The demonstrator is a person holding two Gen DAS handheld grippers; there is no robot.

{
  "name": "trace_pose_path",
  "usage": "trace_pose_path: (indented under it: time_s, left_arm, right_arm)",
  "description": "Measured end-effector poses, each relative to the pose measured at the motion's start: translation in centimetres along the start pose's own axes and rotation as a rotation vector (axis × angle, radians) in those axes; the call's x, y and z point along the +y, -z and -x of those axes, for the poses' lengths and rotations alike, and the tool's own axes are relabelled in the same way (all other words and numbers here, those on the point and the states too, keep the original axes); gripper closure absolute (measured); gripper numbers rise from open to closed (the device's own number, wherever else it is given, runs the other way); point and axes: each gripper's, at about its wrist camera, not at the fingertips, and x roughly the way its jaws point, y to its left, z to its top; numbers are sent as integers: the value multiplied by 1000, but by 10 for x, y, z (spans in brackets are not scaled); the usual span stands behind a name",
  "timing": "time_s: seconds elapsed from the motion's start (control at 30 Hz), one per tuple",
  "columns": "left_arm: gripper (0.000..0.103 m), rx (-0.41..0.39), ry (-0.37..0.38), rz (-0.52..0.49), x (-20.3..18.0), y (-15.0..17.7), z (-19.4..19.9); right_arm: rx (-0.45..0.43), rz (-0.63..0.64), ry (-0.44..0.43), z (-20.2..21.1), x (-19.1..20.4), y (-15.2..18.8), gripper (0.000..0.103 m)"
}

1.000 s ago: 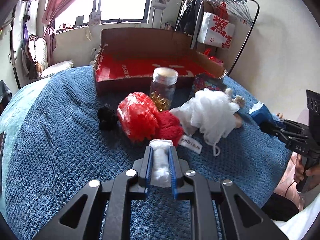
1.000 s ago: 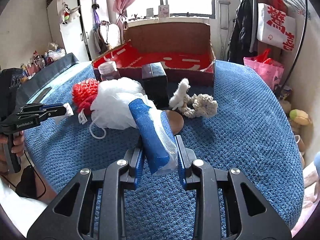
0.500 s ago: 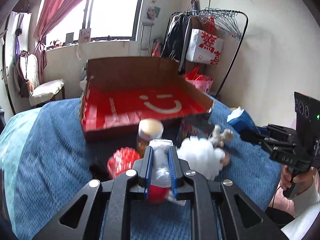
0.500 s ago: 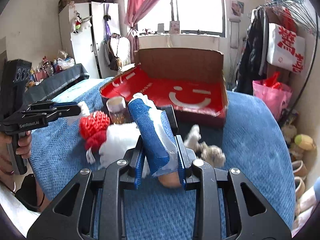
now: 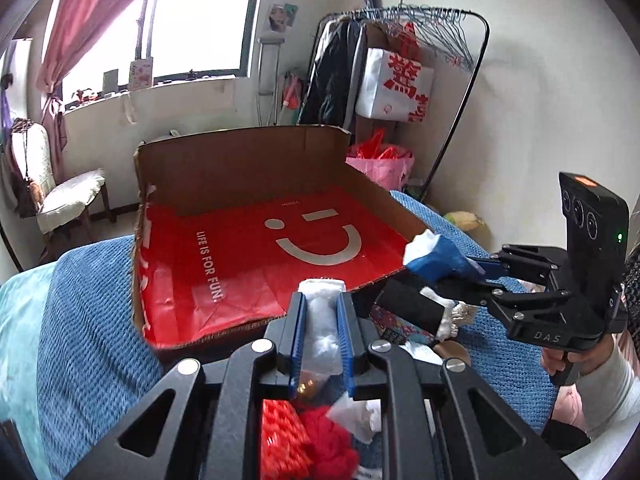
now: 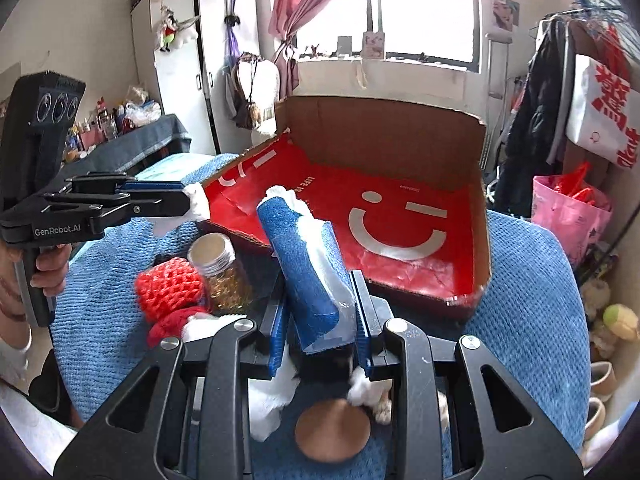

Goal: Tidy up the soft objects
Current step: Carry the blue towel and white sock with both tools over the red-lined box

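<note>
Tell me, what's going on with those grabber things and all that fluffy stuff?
A person holds a gripper in each hand. The left gripper is shut on a white roll. The right gripper is shut on a blue pack. Both hang near the front edge of the red-lined box, which looks empty. Red yarn and a jar lie on the blanket.

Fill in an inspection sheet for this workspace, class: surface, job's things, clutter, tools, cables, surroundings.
Surface: blue knitted blanket.
Job's things: white soft roll and blue-wrapped roll, both held; red-lined cardboard box, open.
Clutter: red knitted item, glass jar, brown round object.
Tools: left tool shut on white soft roll; right tool shut on blue-wrapped roll.
Cables: nothing seen.
Surroundings: window, clothes rack, white cabinet.
</note>
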Motion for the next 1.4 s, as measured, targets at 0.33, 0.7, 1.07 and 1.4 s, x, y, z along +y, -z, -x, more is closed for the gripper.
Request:
trace_pose_path:
  time_s: [0.33,0.7,1.07,1.4]
  left_arm:
    - [86,114,36,-11,14,-26,-41]
    - [86,237,52,-15,34,-42,-90]
    - [86,376,32,-31,47,-43,-135]
    - [86,455,7,-48,51,-37,-163]
  right_arm:
    - [100,46,-45,-40,-16,-28,76]
    - [258,62,-76,-91,-37,-51,76]
    - [469,83,-88,-142,-50,-58,76]
    - [571,124,-66,-166,-53,-60,76]
